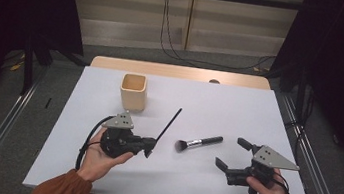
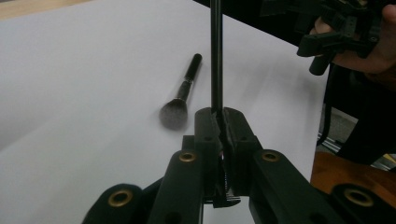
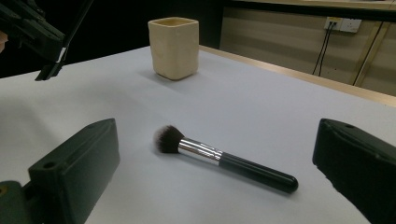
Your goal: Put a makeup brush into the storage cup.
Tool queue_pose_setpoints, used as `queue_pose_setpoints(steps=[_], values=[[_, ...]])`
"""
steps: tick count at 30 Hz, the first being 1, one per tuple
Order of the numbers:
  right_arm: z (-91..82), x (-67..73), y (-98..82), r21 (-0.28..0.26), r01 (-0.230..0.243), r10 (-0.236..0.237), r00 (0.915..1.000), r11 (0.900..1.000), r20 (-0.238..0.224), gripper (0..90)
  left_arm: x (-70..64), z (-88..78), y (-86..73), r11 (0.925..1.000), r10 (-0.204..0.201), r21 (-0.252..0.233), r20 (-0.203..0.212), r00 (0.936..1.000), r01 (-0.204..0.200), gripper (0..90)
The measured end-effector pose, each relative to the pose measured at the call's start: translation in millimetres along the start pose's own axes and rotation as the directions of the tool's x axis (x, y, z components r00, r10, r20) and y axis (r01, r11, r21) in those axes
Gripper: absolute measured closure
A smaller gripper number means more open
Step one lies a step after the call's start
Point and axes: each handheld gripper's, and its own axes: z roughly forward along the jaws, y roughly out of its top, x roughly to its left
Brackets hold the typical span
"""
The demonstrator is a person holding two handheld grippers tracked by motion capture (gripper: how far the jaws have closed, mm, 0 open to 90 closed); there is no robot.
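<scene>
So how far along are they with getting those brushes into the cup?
Nothing shows in the cup yet. The left gripper is shut on the thin black brush, lifted off the table. The fluffy brush lies on the table before the open right gripper, probably next.

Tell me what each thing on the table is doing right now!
Left claw: shut on the thin black stick.
Thin black stick: held at one end, off the table.
Right claw: open, holding nothing.
Makeup brush: lying flat on the table.
Cream cup: standing upright.
</scene>
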Motion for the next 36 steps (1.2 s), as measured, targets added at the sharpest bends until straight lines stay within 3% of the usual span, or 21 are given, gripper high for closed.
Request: queue_pose_setpoints(steps=[8,16,19,22,23,28,34,35,36], values=[[16.2,5.4,7.3,0.011,0.017,-0.016,0.9993,1.000,-0.034,1.1,-1.8,3.5,0.3,0.9993,0.002,0.036,0.026,0.9997,-0.003,85.8],[30.7,6.8,13.3,0.045,0.024,-0.019,0.9947,0.999,-0.101,1.0,-10.7,8.9,9.6,0.9972,0.039,0.062,0.053,0.9978,-0.042,85.8],[33.4,8.2,15.1,0.068,0.032,-0.022,0.9912,0.997,-0.131,1.0,-10.7,13.7,8.6,0.9925,0.041,0.112,0.068,0.9968,-0.049,85.8],[34.3,9.1,15.5,0.083,0.041,-0.029,0.9892,0.996,-0.144,1.0,-10.7,14.8,8.9,0.9896,0.047,0.132,0.072,0.9963,-0.056,85.8],[35.7,9.3,17.1,0.126,0.051,-0.029,0.9843,0.991,-0.174,0.7,-10.8,14.9,9.2,0.9890,0.045,0.137,0.072,0.9964,-0.055,85.8],[39.1,10.4,19.0,0.155,0.065,-0.033,0.9788,0.986,-0.202,0.9,-11.8,14.9,11.0,0.9856,0.057,0.155,0.079,0.9953,-0.069,85.7],[46.2,13.7,24.6,0.199,0.091,-0.043,0.9717,0.976,-0.232,0.9,-13.7,18.1,14.1,0.9735,0.079,0.208,0.089,0.9929,-0.096,85.8],[49.0,14.3,26.1,0.217,0.105,-0.048,0.9658,0.971,-0.255,1.3,-14.8,19.2,14.6,0.9681,0.089,0.227,0.089,0.9921,-0.107,85.8],[49.0,14.3,26.1,0.217,0.105,-0.048,0.9658,0.971,-0.255,1.3,-14.8,19.2,14.6,0.9681,0.089,0.227,0.089,0.9921,-0.107,85.8]])
